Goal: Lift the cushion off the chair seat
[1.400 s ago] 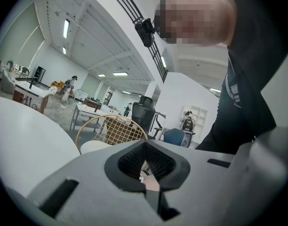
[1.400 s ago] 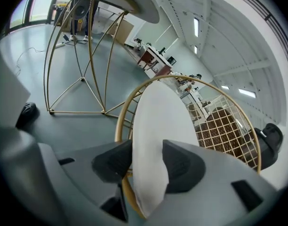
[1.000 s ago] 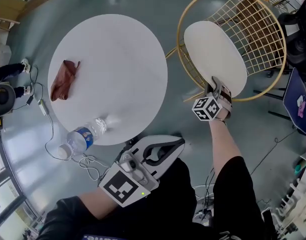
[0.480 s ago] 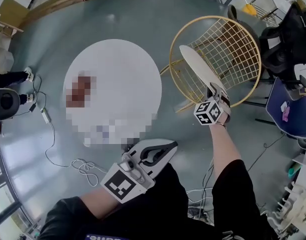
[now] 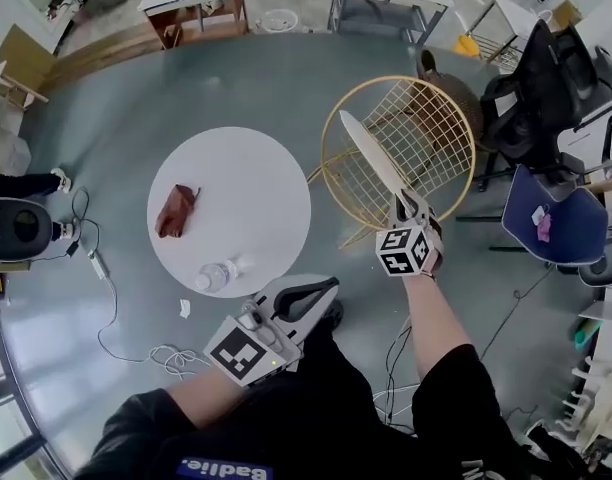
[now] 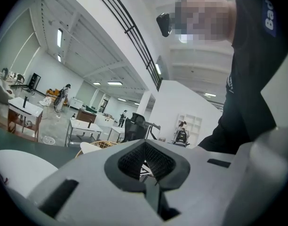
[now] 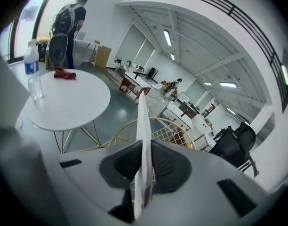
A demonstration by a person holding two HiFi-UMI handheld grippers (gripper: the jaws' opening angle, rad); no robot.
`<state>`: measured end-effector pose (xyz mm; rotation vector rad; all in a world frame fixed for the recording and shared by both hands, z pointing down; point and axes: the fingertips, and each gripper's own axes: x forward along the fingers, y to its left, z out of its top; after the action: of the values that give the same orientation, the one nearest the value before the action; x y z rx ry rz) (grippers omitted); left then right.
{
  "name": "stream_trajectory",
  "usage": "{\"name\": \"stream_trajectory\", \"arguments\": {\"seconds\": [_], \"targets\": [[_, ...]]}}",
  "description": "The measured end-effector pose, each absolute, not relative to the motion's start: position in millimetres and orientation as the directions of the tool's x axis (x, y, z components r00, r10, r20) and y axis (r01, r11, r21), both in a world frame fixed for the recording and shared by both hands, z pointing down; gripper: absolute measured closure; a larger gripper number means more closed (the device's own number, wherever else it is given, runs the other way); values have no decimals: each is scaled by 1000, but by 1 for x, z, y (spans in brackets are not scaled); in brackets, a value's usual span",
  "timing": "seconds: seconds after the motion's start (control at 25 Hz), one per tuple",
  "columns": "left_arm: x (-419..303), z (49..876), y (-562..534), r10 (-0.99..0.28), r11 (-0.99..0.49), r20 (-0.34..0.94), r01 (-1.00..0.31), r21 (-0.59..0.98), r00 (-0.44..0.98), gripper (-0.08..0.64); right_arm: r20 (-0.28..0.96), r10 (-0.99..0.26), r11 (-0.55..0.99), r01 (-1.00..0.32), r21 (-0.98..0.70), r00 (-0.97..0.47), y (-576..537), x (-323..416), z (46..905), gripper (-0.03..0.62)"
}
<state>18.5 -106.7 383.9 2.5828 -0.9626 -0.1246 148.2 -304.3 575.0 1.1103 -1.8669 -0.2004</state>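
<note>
The cushion (image 5: 371, 158), flat on the seat a second ago, now hangs edge-on above the chair (image 5: 456, 118) in the frame's upper right. Its near rim is pinched between the closing jaws of the right gripper (image 5: 407, 206), so the lift looks all but done. The left gripper (image 5: 324, 288), lower centre, is closed on nothing

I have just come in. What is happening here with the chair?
A person works with a gripper in each hand. The right gripper has the thin white cushion by its edge and its jaws are closing on it. The cushion stands tilted on edge above the gold wire chair, apparently off the seat. The left gripper is empty, with its jaws together, near the person's body.
</note>
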Motion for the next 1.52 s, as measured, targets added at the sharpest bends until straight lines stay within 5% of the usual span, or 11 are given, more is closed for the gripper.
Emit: {"name": "stream_trajectory", "arguments": {"seconds": [0.72,1.52], "targets": [[3,306,-106,-582,-783,-14,-555,280,813,560,453,-791,547,-807,224,-411,-186,89,358,537],[3,303,-71,-503,-842,8,-493,218,864,560,338,-730,625,-781,-21,-594,-88,40,320,537]]}}
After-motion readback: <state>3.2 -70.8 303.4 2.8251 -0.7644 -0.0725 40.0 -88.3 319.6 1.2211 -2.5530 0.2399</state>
